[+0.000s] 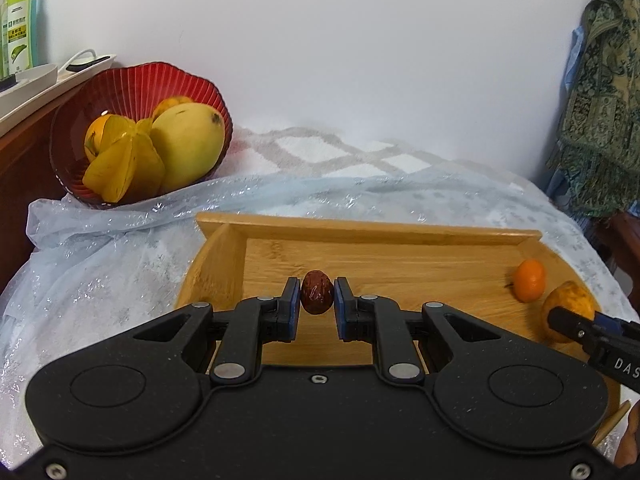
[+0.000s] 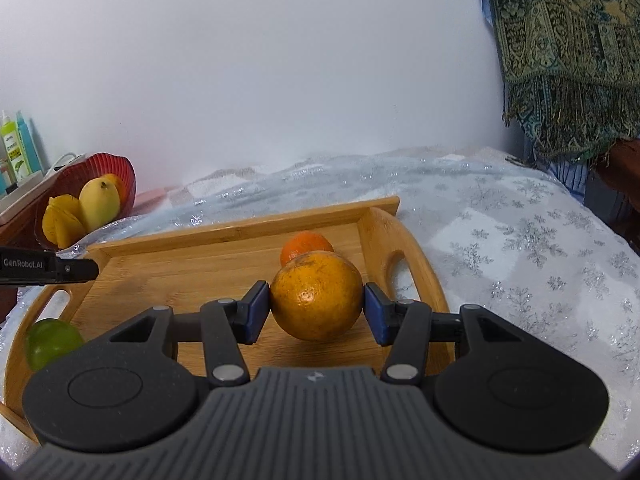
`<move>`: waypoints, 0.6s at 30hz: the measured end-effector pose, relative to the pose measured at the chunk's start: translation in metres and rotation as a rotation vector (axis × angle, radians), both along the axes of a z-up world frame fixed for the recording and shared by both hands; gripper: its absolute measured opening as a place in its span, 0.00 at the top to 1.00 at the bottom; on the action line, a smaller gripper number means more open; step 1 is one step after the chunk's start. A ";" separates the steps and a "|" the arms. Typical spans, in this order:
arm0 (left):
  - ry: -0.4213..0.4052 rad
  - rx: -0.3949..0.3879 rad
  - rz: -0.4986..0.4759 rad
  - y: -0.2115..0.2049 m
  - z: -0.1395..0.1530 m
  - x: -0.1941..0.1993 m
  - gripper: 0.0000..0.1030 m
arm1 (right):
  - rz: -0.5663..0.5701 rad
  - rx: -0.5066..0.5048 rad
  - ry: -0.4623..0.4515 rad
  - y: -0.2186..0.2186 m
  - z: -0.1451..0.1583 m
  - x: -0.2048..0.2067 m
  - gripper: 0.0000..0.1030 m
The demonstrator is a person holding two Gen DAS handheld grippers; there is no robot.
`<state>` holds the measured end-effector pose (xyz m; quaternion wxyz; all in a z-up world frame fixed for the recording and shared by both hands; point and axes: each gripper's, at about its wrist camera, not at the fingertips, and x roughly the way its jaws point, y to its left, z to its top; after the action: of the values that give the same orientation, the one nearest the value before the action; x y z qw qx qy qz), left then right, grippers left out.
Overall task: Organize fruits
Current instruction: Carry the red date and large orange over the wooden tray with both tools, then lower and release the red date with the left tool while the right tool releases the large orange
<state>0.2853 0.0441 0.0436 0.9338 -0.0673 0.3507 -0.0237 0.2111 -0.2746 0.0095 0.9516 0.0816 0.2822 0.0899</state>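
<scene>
Sorting midway | left gripper (image 1: 317,300) clamped on brown date (image 1: 317,292) | right gripper (image 2: 317,308) clamped on large orange (image 2: 316,296), both over wooden tray (image 2: 224,236) | red bowl (image 1: 136,84) holds mango (image 1: 188,144), starfruit (image 1: 124,168) | small tangerine (image 2: 306,245), green fruit (image 2: 52,342) left on tray

Red ribbed bowl (image 1: 136,80), upper left — yellow mango (image 1: 188,144) inside; pale blue cloth (image 2: 520,240) with silver snowflakes; green-and-gold patterned shawl (image 2: 568,40), upper right — fringed.
</scene>
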 end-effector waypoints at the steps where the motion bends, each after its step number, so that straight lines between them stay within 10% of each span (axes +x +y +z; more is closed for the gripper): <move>1: 0.003 0.003 0.000 0.000 -0.001 0.000 0.84 | 0.001 -0.002 0.001 0.001 -0.001 0.000 0.47; 18: 0.040 -0.017 -0.008 0.002 -0.011 0.005 0.83 | -0.013 0.013 0.017 0.002 -0.003 0.004 0.47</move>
<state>0.2907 0.0459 0.0329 0.9259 -0.0745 0.3691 -0.0291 0.2150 -0.2730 0.0062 0.9492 0.0905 0.2893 0.0848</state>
